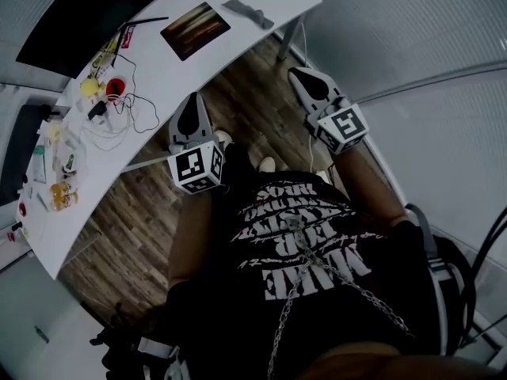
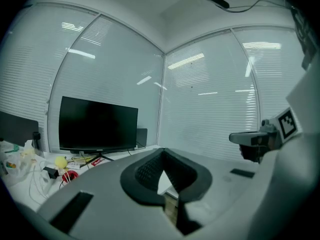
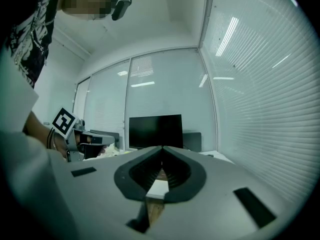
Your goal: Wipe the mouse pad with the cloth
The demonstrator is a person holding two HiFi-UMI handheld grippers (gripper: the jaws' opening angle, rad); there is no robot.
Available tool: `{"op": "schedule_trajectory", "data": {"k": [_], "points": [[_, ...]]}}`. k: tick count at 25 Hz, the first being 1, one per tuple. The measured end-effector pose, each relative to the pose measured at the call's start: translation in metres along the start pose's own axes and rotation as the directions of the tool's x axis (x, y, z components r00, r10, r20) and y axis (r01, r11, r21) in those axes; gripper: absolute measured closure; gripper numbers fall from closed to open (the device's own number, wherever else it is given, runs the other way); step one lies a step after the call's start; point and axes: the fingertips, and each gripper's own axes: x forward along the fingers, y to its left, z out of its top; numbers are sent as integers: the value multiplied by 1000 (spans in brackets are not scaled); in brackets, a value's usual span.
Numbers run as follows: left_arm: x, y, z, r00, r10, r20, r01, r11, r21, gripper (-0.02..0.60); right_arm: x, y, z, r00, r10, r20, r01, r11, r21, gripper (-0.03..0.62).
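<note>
Well, left gripper [image 1: 190,111] and right gripper [image 1: 306,82] both clenched empty, well off the desk [image 1: 162,66]. Flat on it, pad [image 1: 195,29], cloth [image 1: 248,12] just beside. Probably soft, light, floppy; best pinched at a raised edge

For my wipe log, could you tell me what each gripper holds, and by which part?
Nothing is held: the left gripper and right gripper are both shut and empty.

The rectangular mouse pad [image 1: 196,30] is dark with orange-brown streaks, the small folded cloth [image 1: 248,12] is grey, and the curved desk [image 1: 245,38] is plain white. The plank floor [image 1: 135,220] shows brown wood grain; the black T-shirt [image 1: 317,236] bears white lettering.
</note>
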Motion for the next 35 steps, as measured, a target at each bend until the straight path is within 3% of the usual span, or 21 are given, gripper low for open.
{"op": "schedule_trajectory", "data": {"k": [11,19,25,30,35], "points": [[94,50,4,999,-44,1,44,999,-23,575,94,-40,-7,999,-17,-39,17,1000,-14,594],[183,113,16,995,-94,-21,93,995,-33,575,182,-76,-7,994,-76,-82,75,997,-17,594],[236,145,4,986,-152,-63,148,987,-58,575,243,-96,-14,984,-119,-129,120,993,-5,594],[262,154,-21,977,-180,-112,170,981,-91,575,269,-117,-68,943,-141,-301,144,989,-11,592],[295,160,-54,960,-190,-205,177,981,-79,575,297,-155,-144,864,-116,-490,138,990,9,591]]}}
